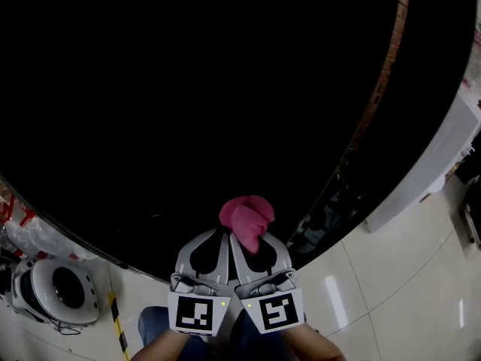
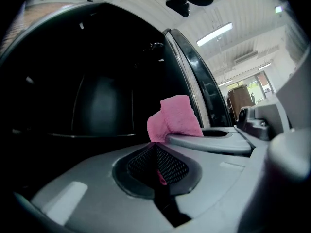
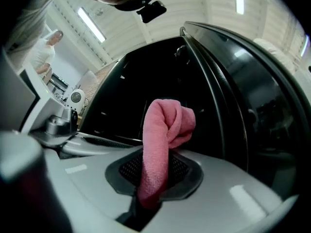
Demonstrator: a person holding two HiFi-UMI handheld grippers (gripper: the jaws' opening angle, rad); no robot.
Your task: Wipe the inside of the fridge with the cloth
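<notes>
Right gripper (image 3: 151,191) is clamped on the pink cloth (image 3: 165,123), which stands upright before the dark fridge (image 1: 188,89) interior. Left gripper (image 2: 156,171) is just beside the cloth, jaws pressed together.

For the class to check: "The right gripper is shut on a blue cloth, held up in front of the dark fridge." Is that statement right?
Not quite. The cloth is pink, not blue, as the right gripper view shows plainly. The rest stands: the right gripper is shut on it, held up in front of the dark fridge.
</notes>
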